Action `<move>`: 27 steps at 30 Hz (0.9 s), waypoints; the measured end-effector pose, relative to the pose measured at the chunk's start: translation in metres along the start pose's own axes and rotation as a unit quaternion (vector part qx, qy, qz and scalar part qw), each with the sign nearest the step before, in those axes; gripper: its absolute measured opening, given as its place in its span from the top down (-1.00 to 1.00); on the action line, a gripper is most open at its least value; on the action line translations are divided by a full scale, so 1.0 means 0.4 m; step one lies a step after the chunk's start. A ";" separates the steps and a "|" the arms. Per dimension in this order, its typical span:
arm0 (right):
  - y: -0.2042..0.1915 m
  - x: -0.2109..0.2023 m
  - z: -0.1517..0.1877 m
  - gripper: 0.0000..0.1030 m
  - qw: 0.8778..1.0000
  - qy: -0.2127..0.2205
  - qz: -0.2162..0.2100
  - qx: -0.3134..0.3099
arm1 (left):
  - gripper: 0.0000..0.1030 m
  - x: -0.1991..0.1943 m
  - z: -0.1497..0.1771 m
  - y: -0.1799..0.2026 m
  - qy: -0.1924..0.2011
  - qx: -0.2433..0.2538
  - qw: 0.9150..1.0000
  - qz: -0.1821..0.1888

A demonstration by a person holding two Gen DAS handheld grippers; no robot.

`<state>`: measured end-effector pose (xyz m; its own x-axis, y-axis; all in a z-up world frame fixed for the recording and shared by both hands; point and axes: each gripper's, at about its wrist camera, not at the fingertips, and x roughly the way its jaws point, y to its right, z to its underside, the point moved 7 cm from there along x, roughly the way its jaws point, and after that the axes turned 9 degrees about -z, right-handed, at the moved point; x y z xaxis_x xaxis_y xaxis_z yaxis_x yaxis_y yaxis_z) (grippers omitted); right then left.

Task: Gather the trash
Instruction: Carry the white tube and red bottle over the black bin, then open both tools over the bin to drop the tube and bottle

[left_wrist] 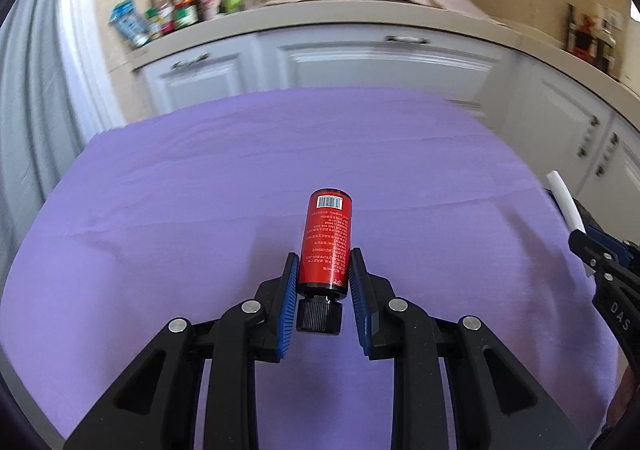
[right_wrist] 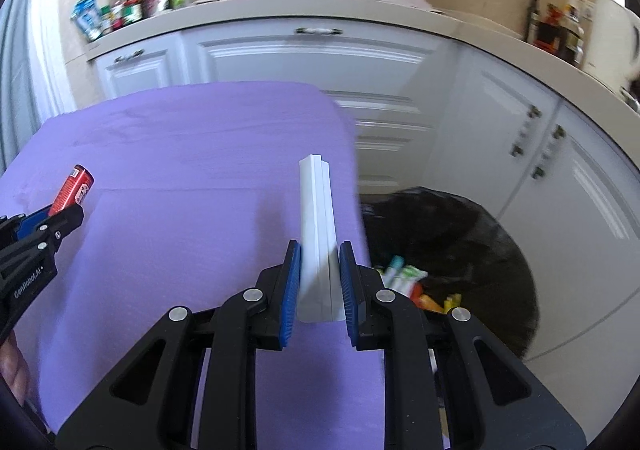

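Note:
My left gripper [left_wrist: 323,267] is shut on a red bottle [left_wrist: 328,242] with a black cap, held above the purple tablecloth [left_wrist: 200,218]; the bottle points away from me. It also shows at the left of the right wrist view [right_wrist: 74,186]. My right gripper [right_wrist: 319,262] is shut on a long white box [right_wrist: 318,226], held over the table's right edge. The white box also shows at the right edge of the left wrist view [left_wrist: 566,202]. A black trash bag [right_wrist: 460,246] sits open on the floor right of the table, with several colourful wrappers [right_wrist: 404,278] inside.
White kitchen cabinets [right_wrist: 360,62] stand behind the table, under a counter [left_wrist: 360,10] with bottles, jars, a wok and a dark pot. A grey curtain [left_wrist: 24,130] hangs at the left. The trash bag lies between the table and the cabinets.

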<state>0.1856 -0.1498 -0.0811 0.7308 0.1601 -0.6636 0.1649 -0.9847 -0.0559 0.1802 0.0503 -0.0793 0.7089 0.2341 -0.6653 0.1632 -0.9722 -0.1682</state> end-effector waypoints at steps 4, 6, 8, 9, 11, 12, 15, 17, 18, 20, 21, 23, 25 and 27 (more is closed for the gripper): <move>0.077 -0.034 0.011 0.62 0.999 0.010 0.026 0.020 | 0.49 -0.025 -0.014 0.089 0.014 0.022 0.999 0.026; 0.119 -0.054 0.019 0.62 0.999 0.016 0.040 0.032 | 0.49 -0.037 -0.022 0.133 0.022 0.033 0.998 0.038; 0.156 -0.071 0.027 0.62 0.998 0.020 0.050 0.042 | 0.49 -0.050 -0.030 0.168 0.030 0.041 0.998 0.049; 0.170 -0.076 0.029 0.62 0.997 0.022 0.055 0.046 | 0.49 -0.060 -0.035 0.193 0.036 0.046 0.997 0.057; 0.206 -0.092 0.038 0.62 0.996 0.026 0.066 0.056 | 0.49 -0.075 -0.041 0.229 0.045 0.055 0.995 0.068; 0.222 -0.098 0.041 0.62 0.995 0.027 0.071 0.060 | 0.49 -0.081 -0.044 0.245 0.048 0.058 0.995 0.072; 0.267 -0.112 0.047 0.62 0.993 0.031 0.082 0.073 | 0.49 -0.103 -0.056 0.305 0.061 0.073 0.992 0.087; 0.292 -0.119 0.052 0.62 0.992 0.034 0.088 0.080 | 0.49 -0.113 -0.062 0.337 0.069 0.079 0.990 0.095; 0.304 -0.122 0.054 0.62 0.992 0.034 0.091 0.083 | 0.49 -0.114 -0.066 0.347 0.070 0.081 0.989 0.097; 0.322 -0.127 0.057 0.62 0.991 0.036 0.095 0.088 | 0.49 -0.122 -0.072 0.379 0.078 0.087 0.988 0.104; 0.333 -0.128 0.058 0.62 0.990 0.037 0.097 0.091 | 0.49 -0.125 -0.073 0.390 0.079 0.089 0.987 0.106; 0.348 -0.129 0.057 0.62 0.990 0.038 0.099 0.095 | 0.49 -0.130 -0.076 0.419 0.084 0.094 0.986 0.111; 0.359 -0.132 0.057 0.62 0.989 0.040 0.102 0.097 | 0.49 -0.133 -0.077 0.440 0.088 0.097 0.985 0.112; 0.371 -0.132 0.055 0.62 0.989 0.042 0.105 0.099 | 0.49 -0.131 -0.080 0.459 0.089 0.102 0.984 0.112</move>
<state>0.1569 -0.3059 -0.0708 0.7885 -0.0525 -0.6128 -0.1235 -0.9896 -0.0740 0.1950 -0.1407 -0.0522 0.8237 -0.0090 -0.5669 -0.1388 -0.9727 -0.1861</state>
